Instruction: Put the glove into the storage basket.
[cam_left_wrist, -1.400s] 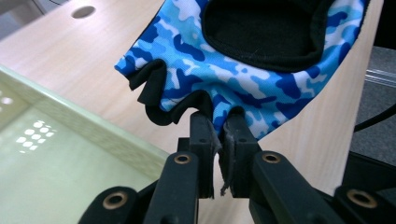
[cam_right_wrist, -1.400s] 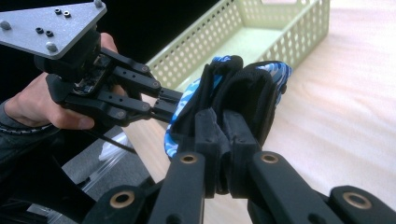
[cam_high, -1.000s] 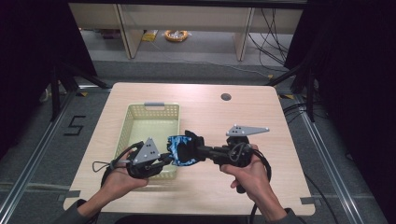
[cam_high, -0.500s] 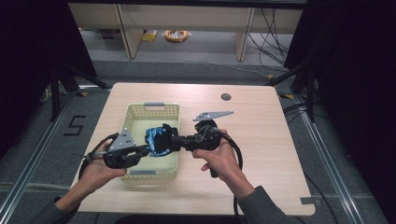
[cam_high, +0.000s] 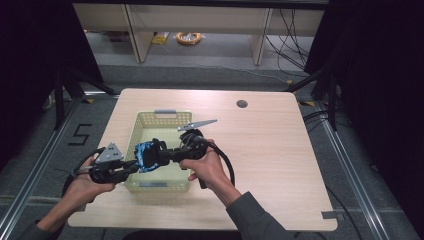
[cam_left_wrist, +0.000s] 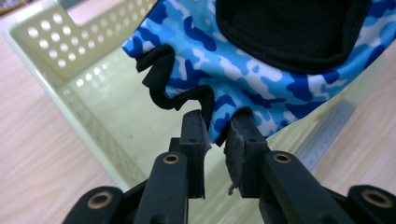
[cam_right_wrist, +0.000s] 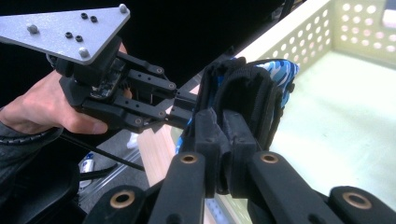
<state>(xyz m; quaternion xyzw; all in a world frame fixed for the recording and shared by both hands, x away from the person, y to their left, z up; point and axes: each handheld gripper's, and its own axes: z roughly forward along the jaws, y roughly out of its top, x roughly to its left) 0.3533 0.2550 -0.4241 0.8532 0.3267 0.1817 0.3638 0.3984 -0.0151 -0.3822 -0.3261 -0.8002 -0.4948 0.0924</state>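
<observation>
High view: the person's two hands come in from the bottom edge, each holding a tool over the front part of a pale green basket (cam_high: 162, 120) that stands on the wooden desk (cam_high: 270, 150). The left tool (cam_high: 131, 167) and the right tool (cam_high: 159, 152) point toward each other, and a blue camouflage glove (cam_high: 145, 154) hangs between them above the basket's front left part. A grey three-cornered plate rides on top of each tool.

Left gripper view: the left tool (cam_left_wrist: 219, 135) has its two black jaws nearly together — only a narrow gap shows between them — and they pinch the lower edge of the glove (cam_left_wrist: 261, 70) at the tips. The blue patterned fabric, edged in black and with a black patch on it, spreads up from the tips. Below and behind it lies the basket (cam_left_wrist: 70, 51), its perforated wall at the left and its bare floor under the glove.

Right gripper view: the right tool (cam_right_wrist: 222, 135) has its jaws pressed together on a black padded part of the glove (cam_right_wrist: 275, 70), with a strip of the blue pattern showing past it. Just beyond, the left tool (cam_right_wrist: 180, 105) reaches in from the left — held in a hand — and meets the glove's far side. The basket (cam_right_wrist: 299, 42) lies to the right, under the glove.
</observation>
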